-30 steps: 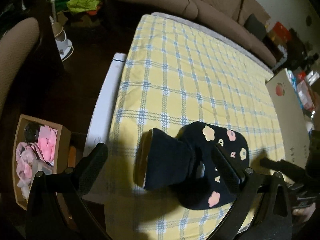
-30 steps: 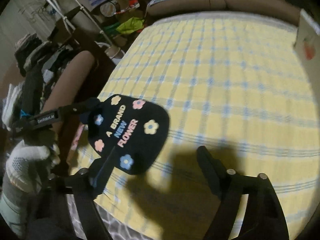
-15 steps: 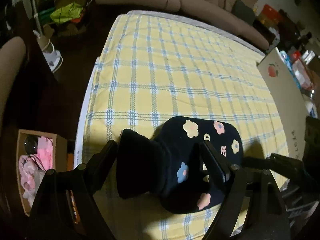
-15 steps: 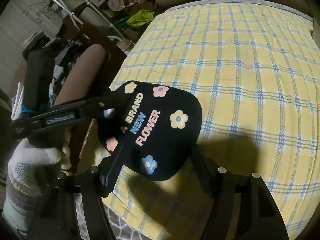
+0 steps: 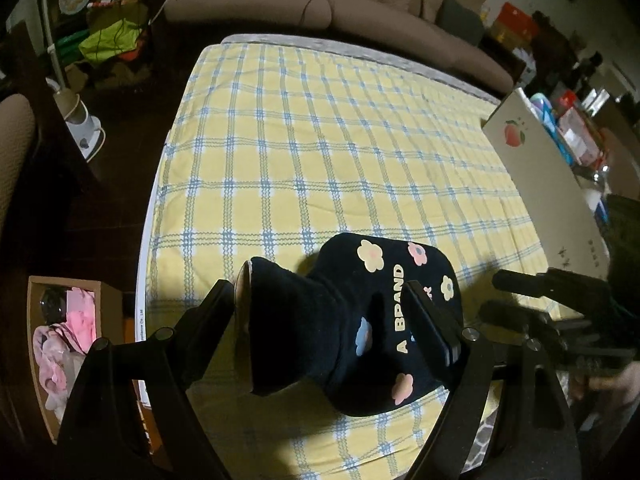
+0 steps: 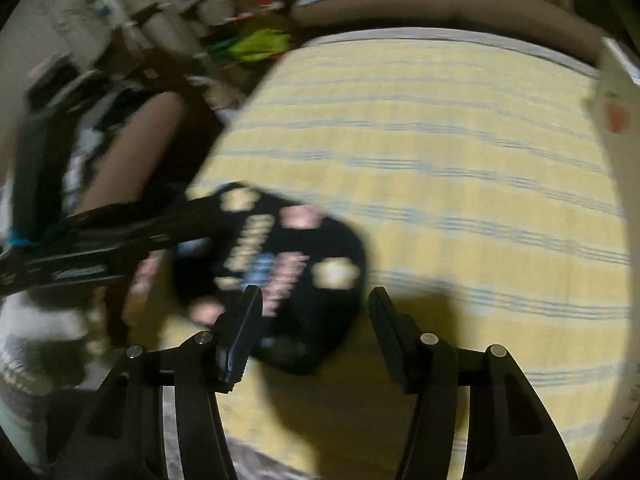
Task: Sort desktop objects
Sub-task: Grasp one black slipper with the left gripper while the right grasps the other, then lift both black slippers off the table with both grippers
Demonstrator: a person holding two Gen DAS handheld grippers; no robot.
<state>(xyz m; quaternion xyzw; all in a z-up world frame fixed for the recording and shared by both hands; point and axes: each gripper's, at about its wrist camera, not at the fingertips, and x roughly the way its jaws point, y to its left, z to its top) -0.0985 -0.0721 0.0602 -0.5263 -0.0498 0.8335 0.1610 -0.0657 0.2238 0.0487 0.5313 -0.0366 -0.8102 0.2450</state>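
The yellow checked tablecloth [image 5: 320, 152] carries the black flowered cap [image 5: 384, 320] at its near edge. The left gripper [image 5: 320, 308] straddles the cap, jaws spread and not yet clamped; the right gripper [image 6: 316, 312] hangs released just beside it. Close squarely on the crown, then lift slowly so the soft fabric won't slip

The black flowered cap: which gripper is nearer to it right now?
Left. The left gripper has its fingers on either side of the black flowered cap, reaching over it. The right gripper is open at the cap's near edge, though that view is blurred.
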